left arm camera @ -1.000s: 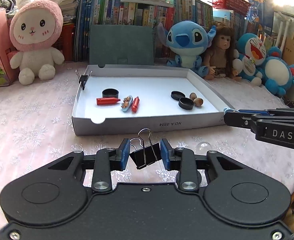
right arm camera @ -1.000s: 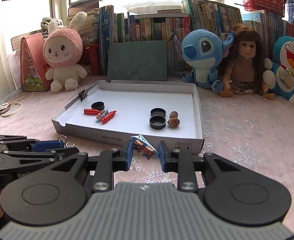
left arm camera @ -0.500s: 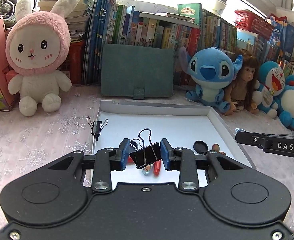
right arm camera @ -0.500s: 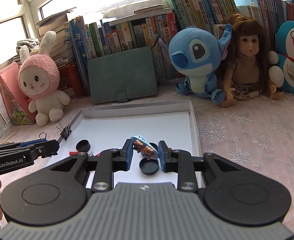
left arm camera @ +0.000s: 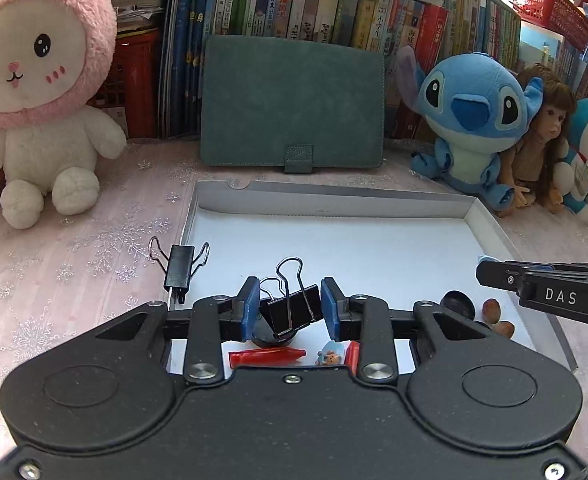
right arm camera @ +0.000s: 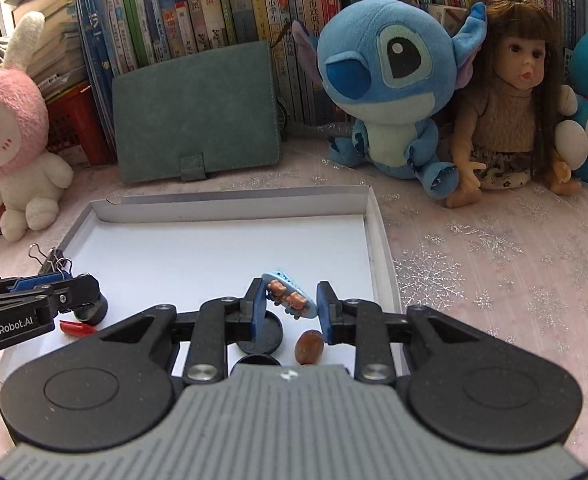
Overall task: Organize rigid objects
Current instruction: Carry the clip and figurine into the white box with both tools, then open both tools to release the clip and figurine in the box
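The left gripper point(left arm camera: 290, 308) is clamping a black binder clip point(left arm camera: 292, 312) above the white tray point(left arm camera: 334, 200) on the table point(left arm camera: 74, 248). The right gripper point(right arm camera: 290, 307) is pinching a blue bear clip point(right arm camera: 290, 294) over the tray's caps point(right arm camera: 260, 336) and nut point(right arm camera: 309, 346). Another binder clip point(left arm camera: 179, 266) is sitting on the tray's left rim.

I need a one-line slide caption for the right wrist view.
Right gripper holding a blue bear-decorated clip above the white tray, near black caps and a nut.
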A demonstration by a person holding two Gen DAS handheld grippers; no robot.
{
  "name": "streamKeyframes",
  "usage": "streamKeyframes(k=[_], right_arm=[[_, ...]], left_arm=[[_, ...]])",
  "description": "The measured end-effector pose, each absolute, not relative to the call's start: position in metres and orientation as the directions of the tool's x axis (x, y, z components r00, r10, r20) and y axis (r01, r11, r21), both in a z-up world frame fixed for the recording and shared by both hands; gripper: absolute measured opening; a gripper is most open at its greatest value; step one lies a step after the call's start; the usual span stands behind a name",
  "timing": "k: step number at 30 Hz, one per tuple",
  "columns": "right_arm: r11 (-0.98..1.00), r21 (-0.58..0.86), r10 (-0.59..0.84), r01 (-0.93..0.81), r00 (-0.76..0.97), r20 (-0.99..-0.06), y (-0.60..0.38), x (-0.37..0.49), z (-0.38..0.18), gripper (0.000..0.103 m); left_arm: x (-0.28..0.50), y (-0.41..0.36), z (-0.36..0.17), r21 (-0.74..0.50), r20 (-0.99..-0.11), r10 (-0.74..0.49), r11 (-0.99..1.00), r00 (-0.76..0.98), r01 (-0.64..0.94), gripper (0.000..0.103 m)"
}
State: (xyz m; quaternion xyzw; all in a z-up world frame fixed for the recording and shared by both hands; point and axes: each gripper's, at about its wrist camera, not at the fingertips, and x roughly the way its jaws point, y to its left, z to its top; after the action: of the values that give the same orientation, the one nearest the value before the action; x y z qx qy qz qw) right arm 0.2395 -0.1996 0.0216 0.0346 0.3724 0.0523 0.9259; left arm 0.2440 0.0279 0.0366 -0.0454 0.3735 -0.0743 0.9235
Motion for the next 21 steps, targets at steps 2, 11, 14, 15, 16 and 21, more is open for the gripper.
streamKeyframes(k=[2, 11, 14, 15, 16, 21], right_arm=[[0.992, 0.104, 0.120, -0.066, 0.714, -0.690, -0.200, 0.242, 0.017, 0.033], [0.990, 0.130, 0.128, -0.050, 0.697, -0.706, -0.207, 0.254, 0.003, 0.033], [0.990, 0.132, 0.132, -0.053, 0.691, -0.711, -0.207, 0.255, 0.001, 0.033], [0.990, 0.132, 0.132, -0.053, 0.689, -0.712, -0.207, 0.255, 0.000, 0.033], [0.990, 0.130, 0.132, -0.055, 0.688, -0.714, -0.207, 0.255, -0.001, 0.033], [0.990, 0.126, 0.136, -0.065, 0.696, -0.705, -0.207, 0.254, -0.002, 0.033]], left_arm=[[0.247, 0.030, 0.034, -0.146, -0.679, -0.168, 0.985, 0.715, 0.092, 0.031], [0.268, 0.027, 0.025, -0.140, -0.704, -0.139, 0.989, 0.697, 0.056, 0.031], [0.269, 0.023, 0.022, -0.120, -0.703, -0.130, 0.991, 0.699, 0.063, 0.031], [0.270, 0.021, 0.021, -0.112, -0.701, -0.125, 0.992, 0.702, 0.065, 0.031], [0.270, 0.020, 0.021, -0.110, -0.699, -0.124, 0.992, 0.704, 0.066, 0.031], [0.267, 0.015, 0.019, -0.093, -0.690, -0.123, 0.992, 0.713, 0.082, 0.031]])
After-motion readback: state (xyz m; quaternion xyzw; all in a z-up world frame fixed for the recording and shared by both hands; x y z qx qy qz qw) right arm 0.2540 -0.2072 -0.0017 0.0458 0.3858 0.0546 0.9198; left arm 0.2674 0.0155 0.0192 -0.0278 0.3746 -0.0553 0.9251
